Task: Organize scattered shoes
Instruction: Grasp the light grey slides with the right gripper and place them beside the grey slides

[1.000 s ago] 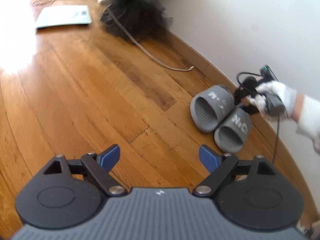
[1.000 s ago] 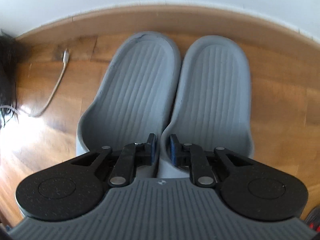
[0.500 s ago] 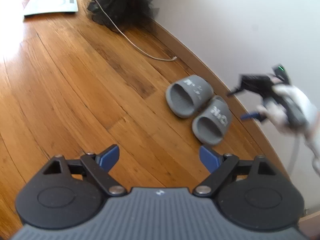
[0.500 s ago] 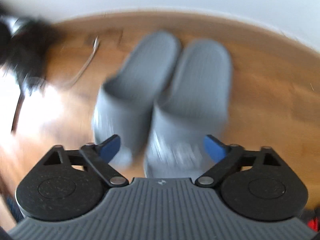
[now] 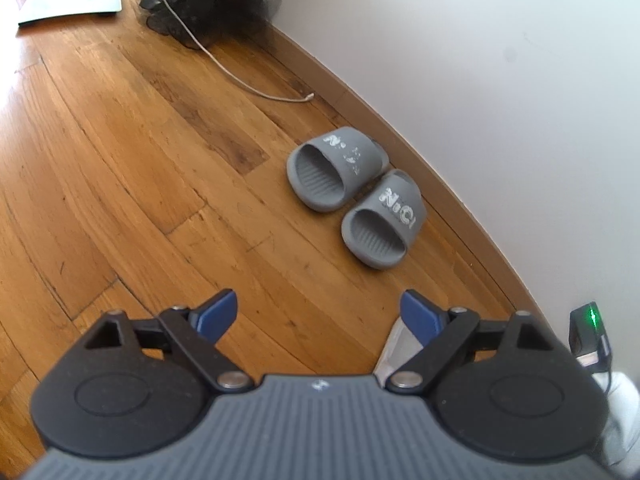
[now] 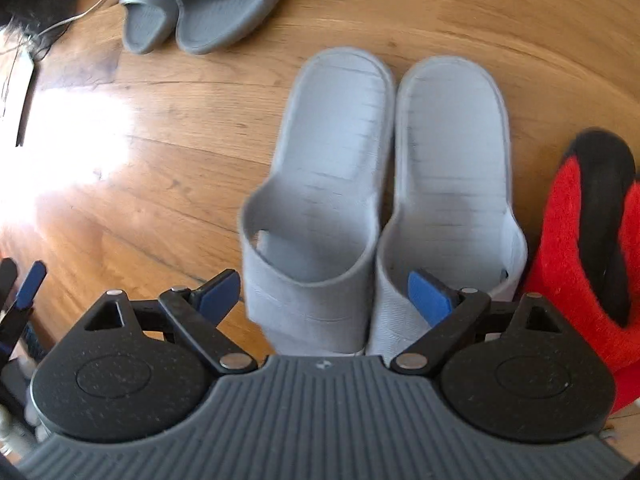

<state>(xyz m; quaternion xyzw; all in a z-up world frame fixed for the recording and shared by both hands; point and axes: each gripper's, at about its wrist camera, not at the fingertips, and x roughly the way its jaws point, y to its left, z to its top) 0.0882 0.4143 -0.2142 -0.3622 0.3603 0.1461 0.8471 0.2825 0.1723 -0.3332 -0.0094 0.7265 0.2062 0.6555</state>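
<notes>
Slippers (image 6: 376, 184), pale grey pair, lie centre frame on the floor, long axis pointing away from the right claw (image 6: 326, 290), spread wide, empty, nearest; left claw (image 5: 320, 314) gapes too.

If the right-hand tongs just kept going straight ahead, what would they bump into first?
Probably the pale grey slippers: the open right tongs point along that pair lying side by side on the wood floor. Depth is hard to judge.
</notes>
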